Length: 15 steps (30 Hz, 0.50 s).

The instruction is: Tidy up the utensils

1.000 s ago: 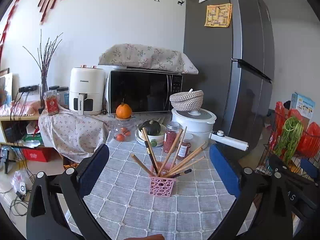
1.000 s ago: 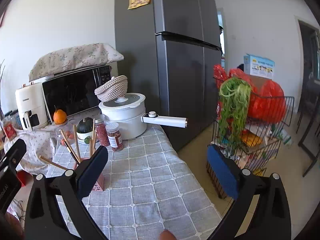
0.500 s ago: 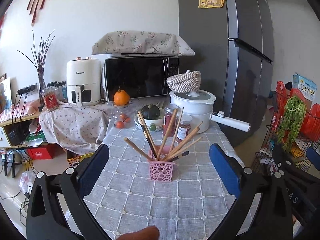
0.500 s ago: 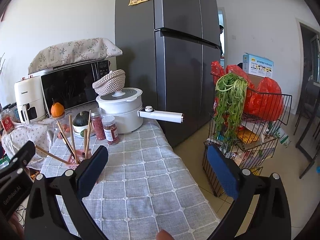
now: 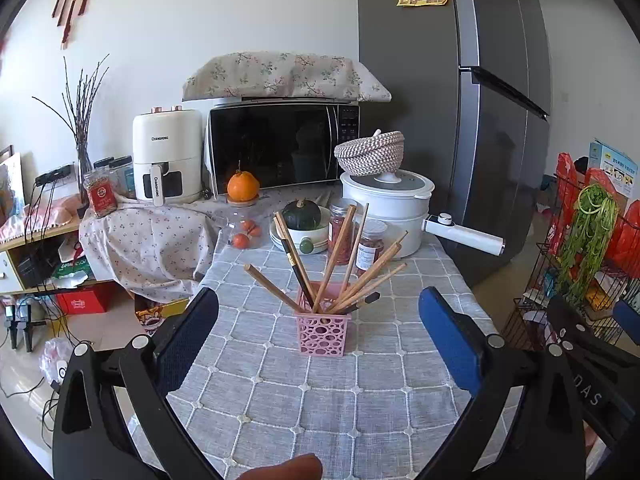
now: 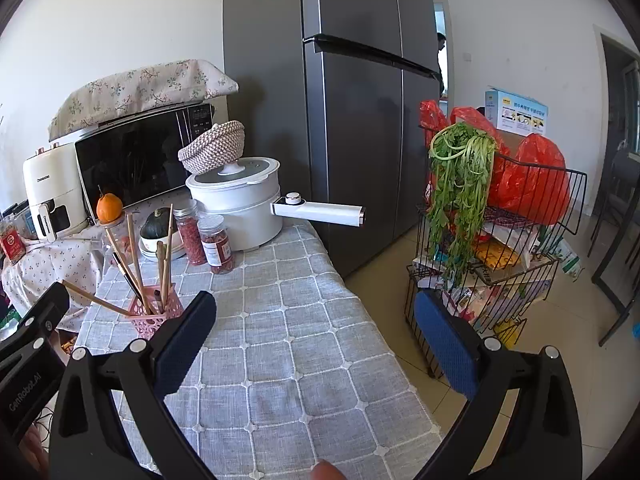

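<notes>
Only rightward, wire rack (image 6: 496,248) beyond chopstick holder (image 6: 154,316)

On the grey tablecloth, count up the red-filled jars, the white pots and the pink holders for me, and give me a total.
Red-filled jars: 2
White pot: 1
Pink holder: 1
Total: 4

Right tongs (image 6: 314,328) gape empty over the tablecloth (image 6: 288,340), pink holder (image 6: 154,314) left.
</notes>
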Each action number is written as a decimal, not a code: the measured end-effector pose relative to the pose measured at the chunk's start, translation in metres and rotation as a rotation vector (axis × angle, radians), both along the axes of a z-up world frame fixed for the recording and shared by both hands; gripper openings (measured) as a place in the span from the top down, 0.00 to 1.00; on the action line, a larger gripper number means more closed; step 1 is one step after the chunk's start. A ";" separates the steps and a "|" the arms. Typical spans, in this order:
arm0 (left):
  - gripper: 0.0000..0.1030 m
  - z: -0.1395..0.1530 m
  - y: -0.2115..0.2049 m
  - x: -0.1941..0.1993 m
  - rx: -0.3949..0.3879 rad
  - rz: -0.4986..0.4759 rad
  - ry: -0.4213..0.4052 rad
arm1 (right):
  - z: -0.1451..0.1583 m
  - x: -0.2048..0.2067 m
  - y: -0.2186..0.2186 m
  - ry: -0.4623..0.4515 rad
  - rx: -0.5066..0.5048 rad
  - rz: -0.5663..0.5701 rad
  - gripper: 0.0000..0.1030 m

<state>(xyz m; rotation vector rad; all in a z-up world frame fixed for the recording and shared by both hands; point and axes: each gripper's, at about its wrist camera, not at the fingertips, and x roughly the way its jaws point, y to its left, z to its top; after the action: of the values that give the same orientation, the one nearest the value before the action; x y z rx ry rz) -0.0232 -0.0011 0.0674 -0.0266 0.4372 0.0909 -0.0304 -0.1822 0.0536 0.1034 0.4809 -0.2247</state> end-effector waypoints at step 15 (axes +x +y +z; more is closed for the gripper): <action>0.07 -0.005 -0.001 0.003 0.005 0.006 0.019 | -0.001 0.000 0.000 0.009 0.006 0.003 0.06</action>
<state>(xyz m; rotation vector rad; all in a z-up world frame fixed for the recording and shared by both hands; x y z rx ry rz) -0.0202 -0.0026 0.0624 -0.0220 0.4562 0.0981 -0.0303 -0.1825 0.0525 0.1076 0.4904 -0.2204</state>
